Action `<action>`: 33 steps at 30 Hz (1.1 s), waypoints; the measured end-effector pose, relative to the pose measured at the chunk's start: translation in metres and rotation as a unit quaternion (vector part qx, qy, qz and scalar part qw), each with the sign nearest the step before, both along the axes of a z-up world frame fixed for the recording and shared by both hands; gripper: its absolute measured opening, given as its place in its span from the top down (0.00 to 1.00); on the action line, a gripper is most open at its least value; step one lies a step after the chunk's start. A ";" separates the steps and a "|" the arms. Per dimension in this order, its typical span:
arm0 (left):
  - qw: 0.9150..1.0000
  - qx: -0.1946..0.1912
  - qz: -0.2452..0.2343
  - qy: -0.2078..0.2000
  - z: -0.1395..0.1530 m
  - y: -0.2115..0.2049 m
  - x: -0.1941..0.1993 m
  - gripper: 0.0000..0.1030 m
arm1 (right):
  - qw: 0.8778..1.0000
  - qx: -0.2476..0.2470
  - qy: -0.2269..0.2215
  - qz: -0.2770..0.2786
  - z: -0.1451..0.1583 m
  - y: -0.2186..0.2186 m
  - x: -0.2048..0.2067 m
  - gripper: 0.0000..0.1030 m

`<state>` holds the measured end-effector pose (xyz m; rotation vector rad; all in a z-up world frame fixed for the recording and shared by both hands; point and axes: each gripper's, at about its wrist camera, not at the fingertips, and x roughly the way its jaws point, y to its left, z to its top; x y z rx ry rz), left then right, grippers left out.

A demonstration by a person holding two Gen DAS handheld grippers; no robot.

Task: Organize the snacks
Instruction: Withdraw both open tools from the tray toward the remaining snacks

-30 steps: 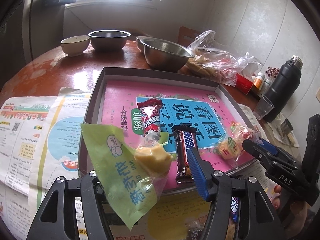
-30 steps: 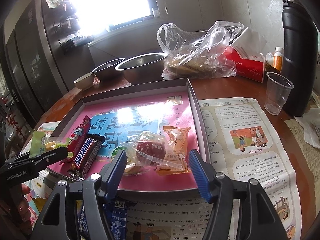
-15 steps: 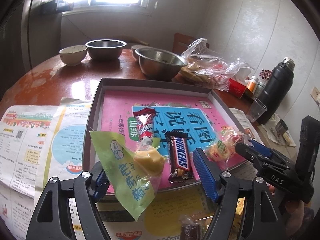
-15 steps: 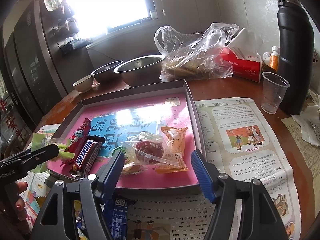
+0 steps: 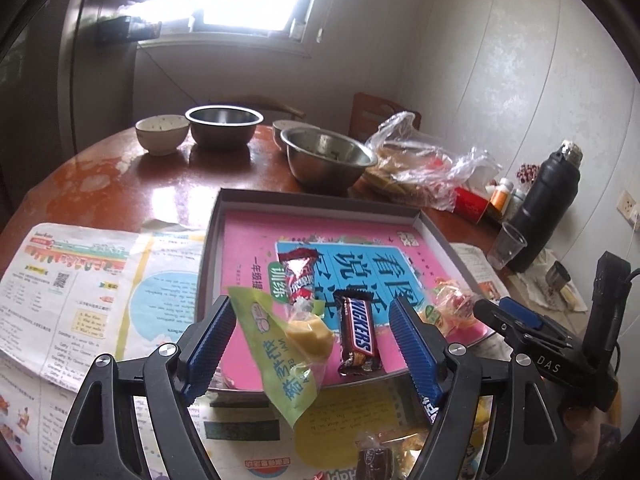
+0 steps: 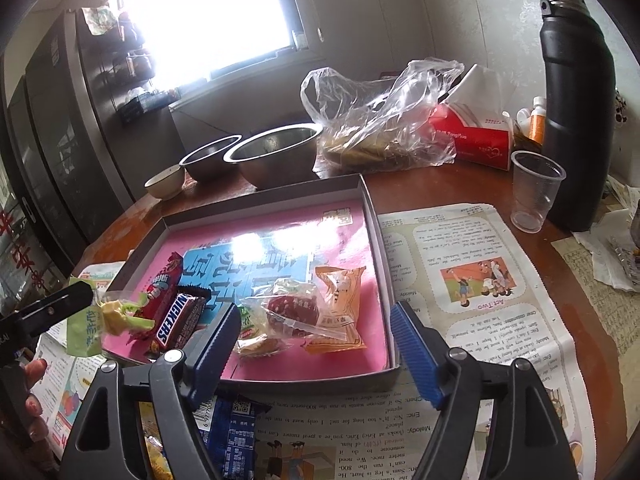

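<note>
A grey box lid (image 5: pixel 212 248) with a pink printed floor holds snacks: a red candy pack (image 5: pixel 298 276), a Snickers bar (image 5: pixel 357 336), a green-wrapped yellow cake (image 5: pixel 288 344) lying over the near rim, clear bagged sweets (image 6: pixel 294 310) and an orange packet (image 6: pixel 338 300). My left gripper (image 5: pixel 312 344) is open, the green cake lying loose between its jaws. My right gripper (image 6: pixel 316 340) is open and empty just before the box's near edge (image 6: pixel 308 376). Loose snacks lie below it, among them a blue packet (image 6: pixel 236 436).
Newspaper sheets (image 6: pixel 472 280) cover the round wooden table. Behind the box stand two steel bowls (image 5: pixel 328 160), a ceramic bowl (image 5: pixel 162 134), a plastic bag of food (image 6: pixel 384 120), a red tissue box (image 6: pixel 476 136), a plastic cup (image 6: pixel 536 190) and a black flask (image 6: pixel 576 112).
My left gripper has opened, released the green cake onto the box's near rim and drawn back and up. The right gripper has drawn back slightly.
</note>
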<state>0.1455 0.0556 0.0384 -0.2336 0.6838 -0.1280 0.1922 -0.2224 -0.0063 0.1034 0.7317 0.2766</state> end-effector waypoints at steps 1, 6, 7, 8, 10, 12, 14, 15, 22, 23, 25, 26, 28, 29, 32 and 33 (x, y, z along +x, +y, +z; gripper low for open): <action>1.000 -0.001 0.000 -0.003 0.002 0.001 -0.002 0.22 | 1.000 0.001 -0.003 -0.001 0.002 -0.001 -0.001 0.25; 1.000 -0.004 0.003 -0.014 0.013 0.005 -0.011 0.22 | 1.000 0.008 -0.012 -0.003 0.010 -0.003 -0.004 0.23; 1.000 -0.003 0.003 -0.015 0.014 0.005 -0.012 0.22 | 1.000 0.008 -0.014 -0.004 0.011 -0.003 -0.005 0.23; 1.000 -0.002 0.003 -0.016 0.015 0.006 -0.013 0.21 | 1.000 0.008 -0.016 -0.003 0.012 -0.003 -0.006 0.22; 1.000 -0.001 0.002 -0.017 0.016 0.005 -0.015 0.21 | 1.000 0.008 -0.018 -0.003 0.014 -0.003 -0.007 0.22; 1.000 -0.001 0.001 -0.019 0.018 0.005 -0.017 0.21 | 1.000 0.010 -0.019 -0.003 0.016 -0.003 -0.008 0.22; 1.000 0.000 -0.004 -0.021 0.021 0.003 -0.020 0.21 | 1.000 0.012 -0.023 -0.003 0.019 -0.005 -0.010 0.22; 1.000 0.002 -0.006 -0.022 0.022 0.002 -0.022 0.21 | 1.000 0.012 -0.025 -0.003 0.020 -0.005 -0.011 0.22; 0.999 0.012 -0.014 -0.027 0.027 -0.005 -0.032 0.21 | 0.999 0.016 -0.042 0.000 0.033 -0.005 -0.022 0.21; 0.999 0.013 -0.016 -0.027 0.028 -0.006 -0.033 0.21 | 0.999 0.017 -0.044 0.002 0.034 -0.005 -0.024 0.21; 0.999 0.015 -0.017 -0.030 0.029 -0.008 -0.036 0.21 | 0.999 0.018 -0.048 0.003 0.037 -0.005 -0.027 0.21; 0.999 0.016 -0.018 -0.031 0.030 -0.008 -0.037 0.21 | 0.998 0.019 -0.051 0.004 0.040 -0.005 -0.029 0.20; 0.999 0.018 -0.018 -0.032 0.032 -0.009 -0.039 0.21 | 0.998 0.021 -0.056 0.006 0.043 -0.005 -0.033 0.20; 0.999 0.019 -0.020 -0.033 0.033 -0.009 -0.041 0.21 | 0.998 0.021 -0.058 0.007 0.045 -0.005 -0.035 0.20; 0.999 0.020 -0.018 -0.033 0.034 -0.010 -0.044 0.21 | 0.998 0.021 -0.064 0.011 0.049 -0.004 -0.039 0.19; 0.999 0.021 -0.018 -0.034 0.034 -0.010 -0.045 0.21 | 0.998 0.020 -0.064 0.013 0.049 -0.004 -0.041 0.19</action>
